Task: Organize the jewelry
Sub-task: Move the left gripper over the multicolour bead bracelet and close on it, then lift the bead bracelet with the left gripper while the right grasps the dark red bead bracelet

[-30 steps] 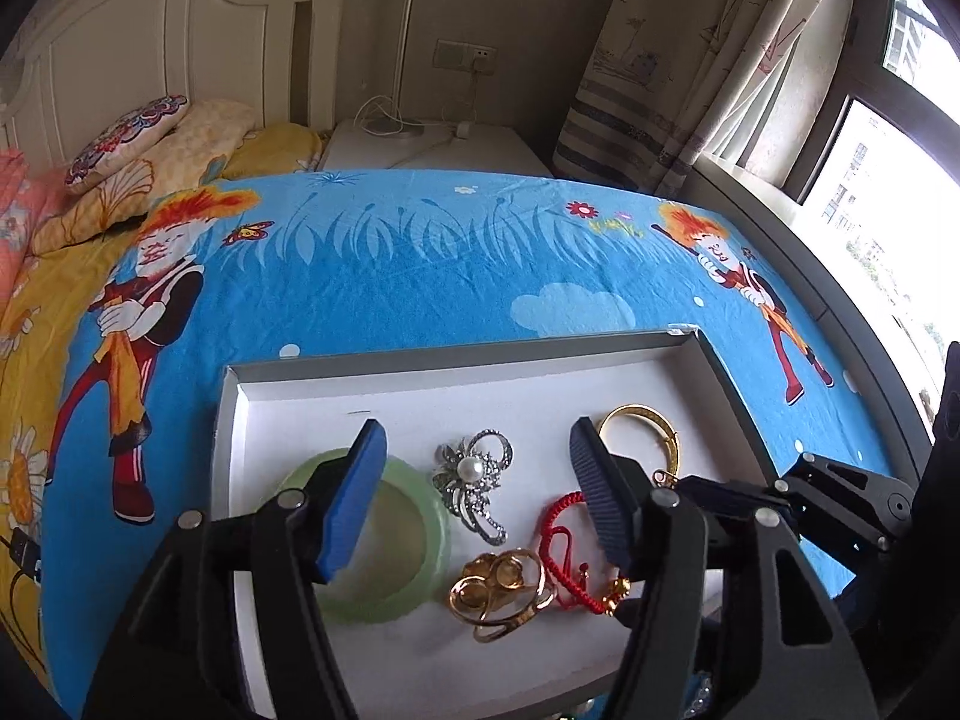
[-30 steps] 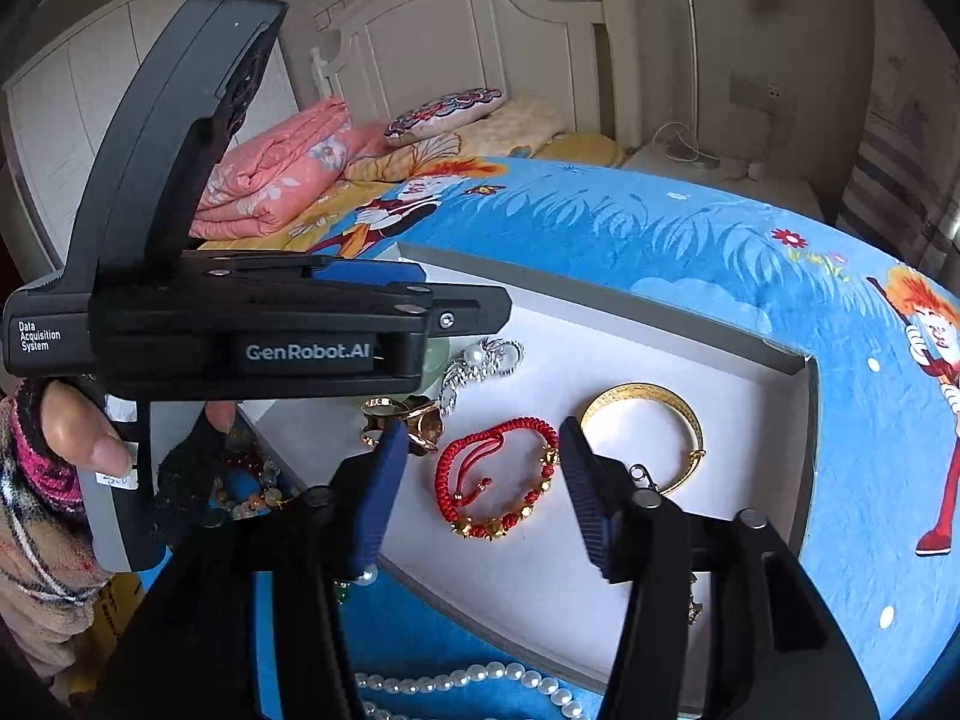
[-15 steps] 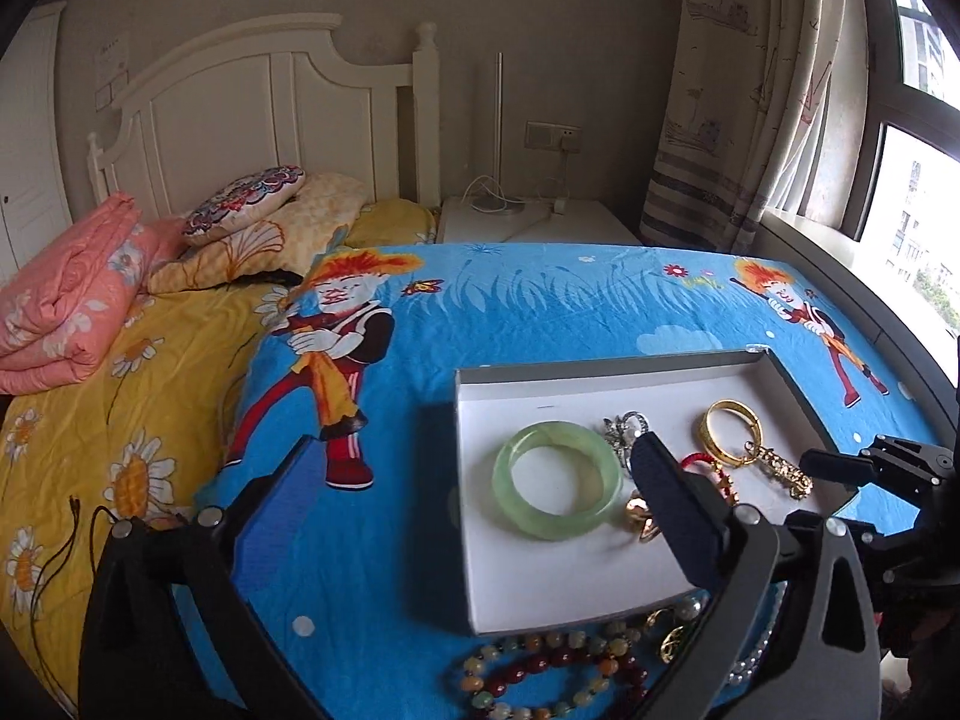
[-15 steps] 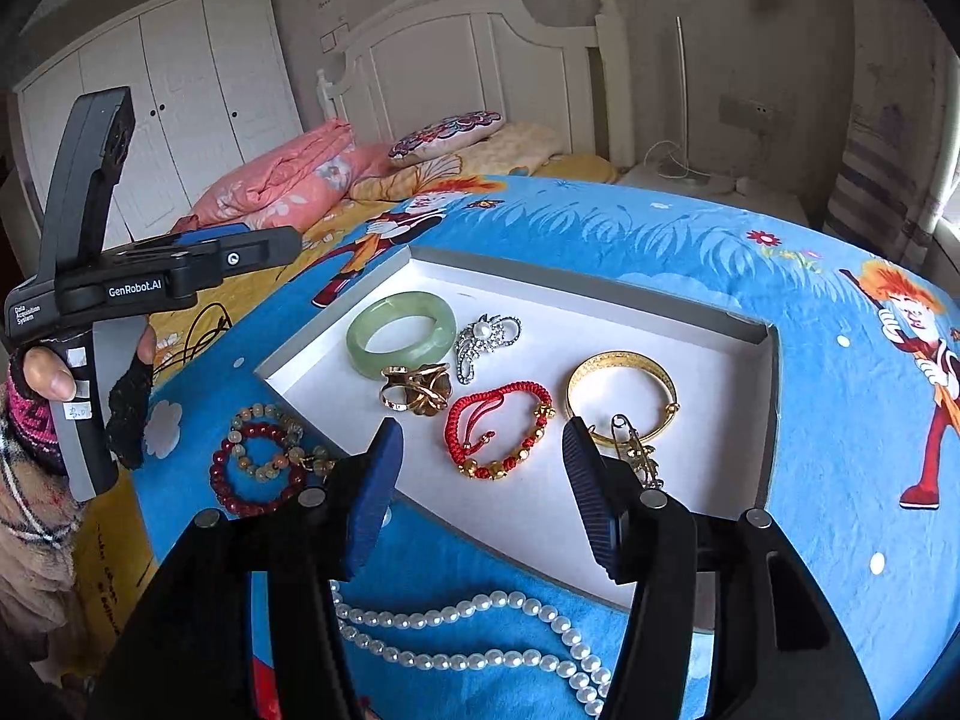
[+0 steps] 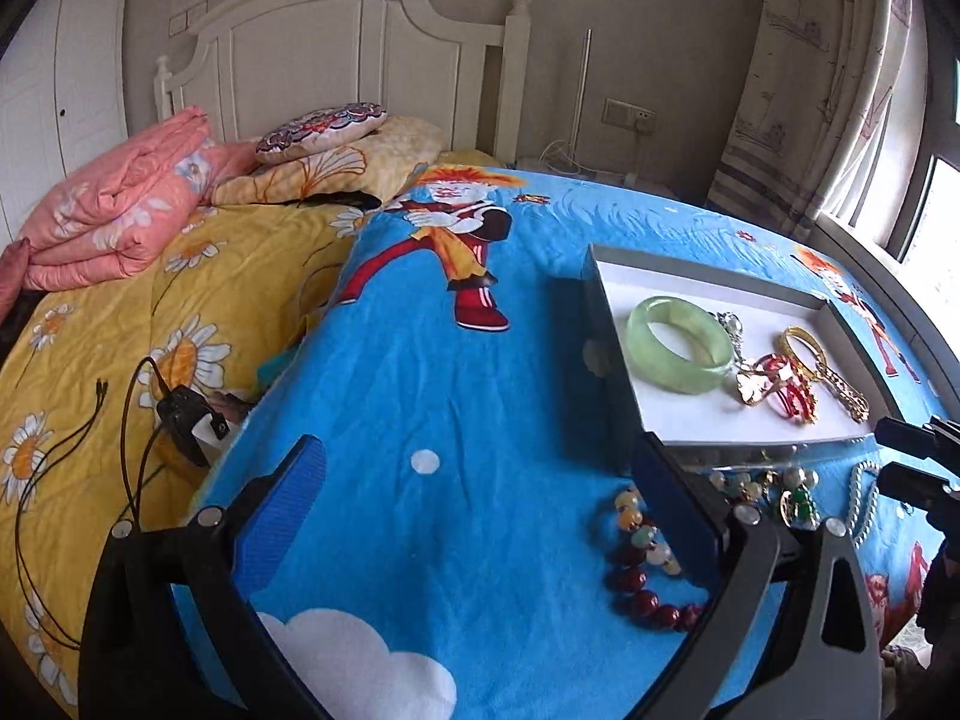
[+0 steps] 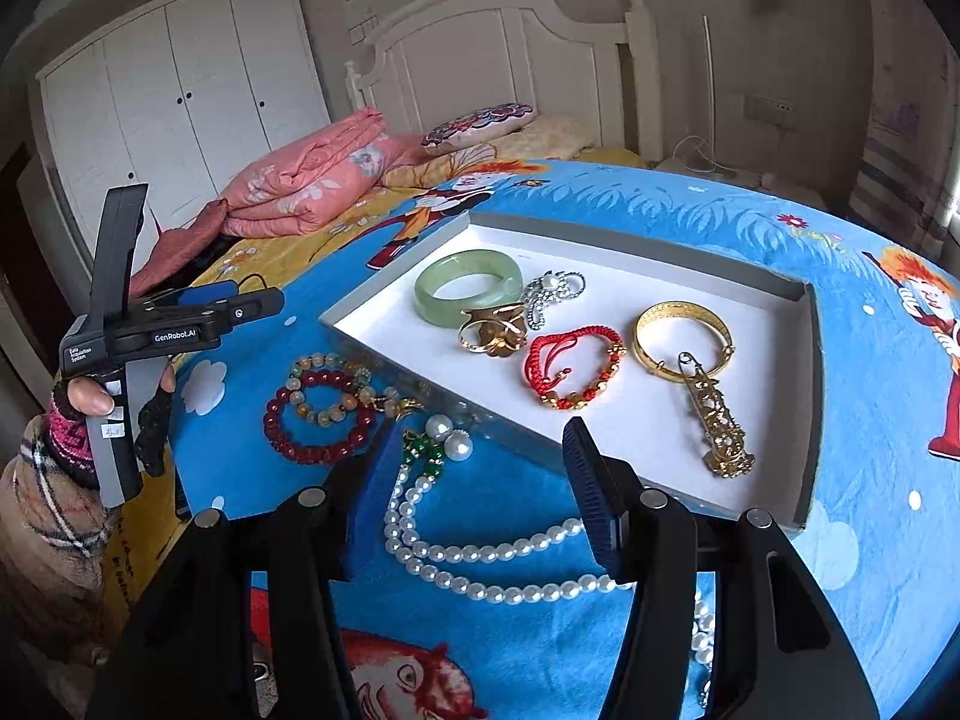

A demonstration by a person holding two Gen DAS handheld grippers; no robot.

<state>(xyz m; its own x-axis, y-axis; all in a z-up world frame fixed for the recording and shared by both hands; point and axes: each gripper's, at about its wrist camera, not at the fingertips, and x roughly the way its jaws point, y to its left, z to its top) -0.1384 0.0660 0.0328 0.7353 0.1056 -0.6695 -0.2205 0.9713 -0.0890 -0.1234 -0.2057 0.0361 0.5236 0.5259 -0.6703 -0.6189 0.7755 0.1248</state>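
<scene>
A shallow white tray (image 6: 804, 396) on the blue bedspread holds a green jade bangle (image 6: 467, 287), a silver pearl brooch (image 6: 549, 294), a gold brooch (image 6: 493, 331), a red cord bracelet (image 6: 573, 373), a gold bangle (image 6: 683, 333) and a gold clip (image 6: 720, 426). In front of the tray lie beaded bracelets (image 6: 321, 405) and a pearl necklace (image 6: 480, 564). My right gripper (image 6: 480, 498) is open above the pearls. Off to the tray's left, my left gripper (image 5: 480, 516) hangs open and empty; the same bangle (image 5: 678, 343) and beads (image 5: 642, 564) show in its view.
The left gripper's body (image 6: 150, 330), held in a gloved hand (image 6: 84, 408), is at the left. A folded pink quilt (image 6: 306, 180), pillows and a white headboard (image 6: 480, 54) lie beyond. A black cable and clip (image 5: 180, 414) lie on the yellow sheet. Curtain and window are right.
My left gripper has pulled back and left from over the tray and opened wider. My right gripper has drawn back from the tray, so the pearls now lie beneath it.
</scene>
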